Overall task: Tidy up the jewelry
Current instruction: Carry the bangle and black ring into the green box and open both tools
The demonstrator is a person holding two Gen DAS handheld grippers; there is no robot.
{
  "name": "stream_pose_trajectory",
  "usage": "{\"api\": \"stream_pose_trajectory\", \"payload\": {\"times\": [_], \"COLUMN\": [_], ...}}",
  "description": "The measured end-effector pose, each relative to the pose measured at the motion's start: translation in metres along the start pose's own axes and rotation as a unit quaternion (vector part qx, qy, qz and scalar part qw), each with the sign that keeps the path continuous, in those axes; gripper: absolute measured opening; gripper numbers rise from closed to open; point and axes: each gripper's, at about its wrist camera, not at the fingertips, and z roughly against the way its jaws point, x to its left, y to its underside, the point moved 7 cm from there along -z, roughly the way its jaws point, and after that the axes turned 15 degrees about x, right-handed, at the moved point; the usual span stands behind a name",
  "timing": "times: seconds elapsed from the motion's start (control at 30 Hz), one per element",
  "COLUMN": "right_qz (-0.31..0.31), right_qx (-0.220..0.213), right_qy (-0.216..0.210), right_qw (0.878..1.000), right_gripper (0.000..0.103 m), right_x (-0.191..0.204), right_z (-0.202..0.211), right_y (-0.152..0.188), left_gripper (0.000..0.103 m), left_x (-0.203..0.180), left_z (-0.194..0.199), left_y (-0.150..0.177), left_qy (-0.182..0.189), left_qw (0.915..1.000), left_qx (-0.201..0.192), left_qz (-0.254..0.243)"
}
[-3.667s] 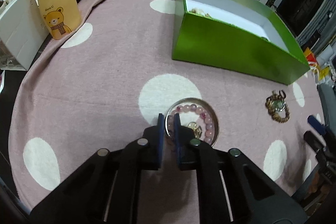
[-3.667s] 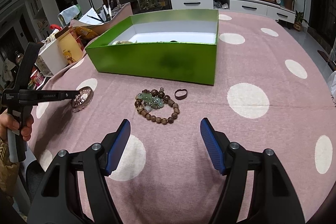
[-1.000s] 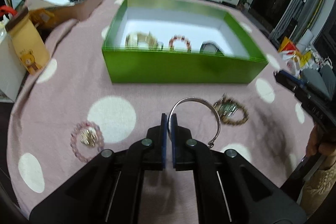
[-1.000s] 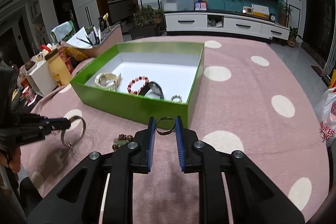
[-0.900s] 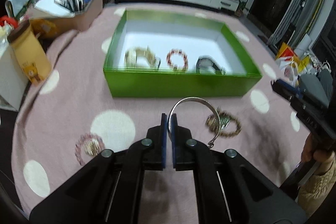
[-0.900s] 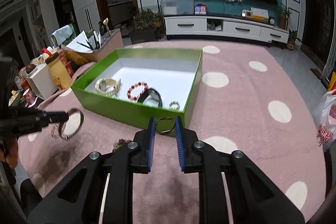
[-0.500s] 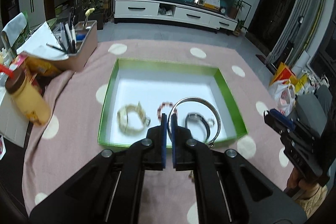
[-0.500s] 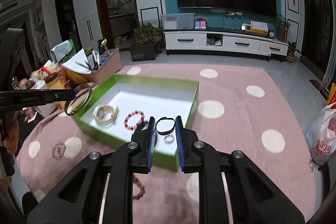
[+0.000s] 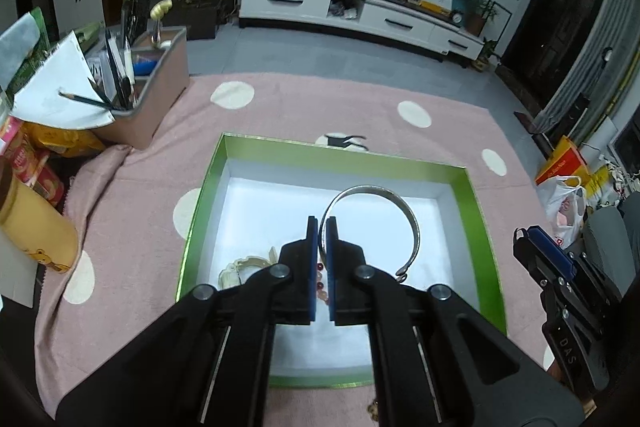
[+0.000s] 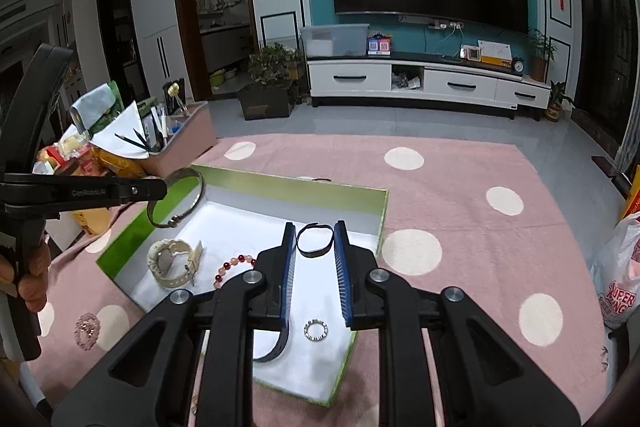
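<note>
My left gripper (image 9: 321, 227) is shut on a silver bangle (image 9: 396, 205) and holds it above the white inside of the green box (image 9: 344, 163). In the right wrist view that bangle (image 10: 178, 197) hangs over the box's left wall (image 10: 132, 233). A small dark ring (image 10: 315, 239) is pinched in my right gripper (image 10: 315, 241), also over the box. On the box floor lie a cream watch (image 10: 170, 263), a red bead bracelet (image 10: 232, 267), a dark strap (image 10: 276, 345) and a small silver ring (image 10: 315, 329). A pink bead bracelet (image 10: 87, 329) rests on the pink dotted cloth (image 10: 460, 211).
A tan tray of pens and papers (image 9: 132, 95) stands at the back left, with a yellow bag (image 9: 36, 227) and snack packs (image 9: 32, 163) nearer. A white shopping bag (image 10: 620, 275) sits off the right edge. A person's hand (image 10: 32, 275) holds the left tool.
Both grippers have risen and moved forward from the cloth to above the green box, each still carrying its piece. The brown bead bracelet has dropped out of view.
</note>
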Motion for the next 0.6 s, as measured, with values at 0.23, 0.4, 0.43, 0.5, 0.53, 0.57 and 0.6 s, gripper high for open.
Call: {"api": "stream_pose_trajectory", "payload": {"times": [0.23, 0.4, 0.43, 0.5, 0.53, 0.57, 0.6], "right_qz": [0.000, 0.003, 0.003, 0.003, 0.002, -0.001, -0.006], "right_qx": [0.028, 0.042, 0.043, 0.047, 0.048, 0.050, 0.052], "right_qy": [-0.002, 0.004, 0.005, 0.010, 0.014, 0.016, 0.017], "right_qw": [1.000, 0.999, 0.999, 0.999, 0.999, 0.999, 0.998], "right_gripper": [0.019, 0.019, 0.019, 0.019, 0.019, 0.019, 0.019], "right_x": [0.003, 0.004, 0.004, 0.004, 0.004, 0.002, 0.001], "right_z": [-0.031, -0.047, -0.049, -0.054, -0.056, -0.057, -0.059], "right_y": [-0.002, -0.006, -0.006, -0.008, -0.008, -0.008, -0.008], "left_gripper": [0.003, 0.004, 0.004, 0.005, 0.006, 0.007, 0.007], "left_x": [0.010, 0.015, 0.014, 0.014, 0.014, 0.013, 0.013], "left_z": [-0.035, -0.051, -0.053, -0.057, -0.059, -0.060, -0.061], "left_y": [-0.003, -0.008, -0.008, -0.009, -0.009, -0.010, -0.010], "left_qy": [-0.011, -0.021, -0.023, -0.028, -0.031, -0.031, -0.031], "left_qw": [0.9994, 0.9986, 0.9985, 0.9983, 0.9982, 0.9981, 0.9981], "left_qx": [0.029, 0.042, 0.044, 0.046, 0.048, 0.049, 0.050], "left_qz": [0.015, 0.022, 0.022, 0.021, 0.020, 0.019, 0.018]}}
